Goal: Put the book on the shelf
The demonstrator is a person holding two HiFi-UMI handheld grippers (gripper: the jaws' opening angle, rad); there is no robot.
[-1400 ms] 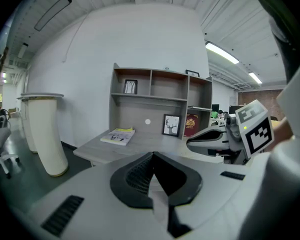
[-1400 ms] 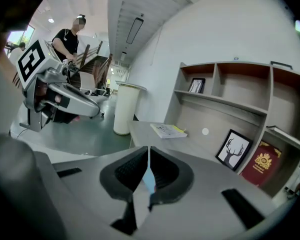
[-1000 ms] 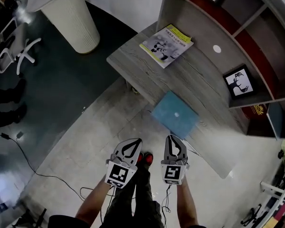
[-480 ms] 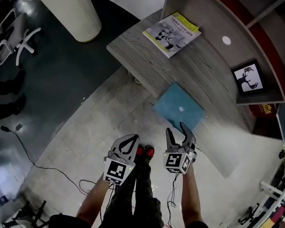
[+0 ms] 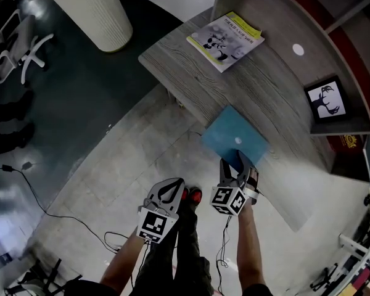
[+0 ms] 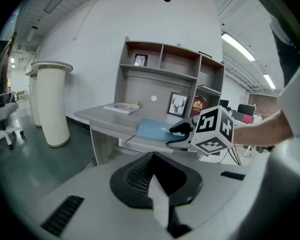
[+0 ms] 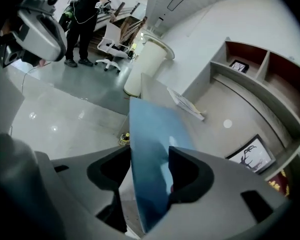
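Corner of the blue book [image 5: 234, 142], overhanging the desk [image 5: 191, 66], sits between the right gripper's [image 5: 237, 168] opening jaws, while the left gripper [image 5: 171, 189], jaws together, hangs farther off.

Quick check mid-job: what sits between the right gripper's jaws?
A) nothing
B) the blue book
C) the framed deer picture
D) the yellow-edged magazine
B: the right gripper view shows the blue book standing edge-on between the jaws of the right gripper, which are opening and not yet pressing on it.
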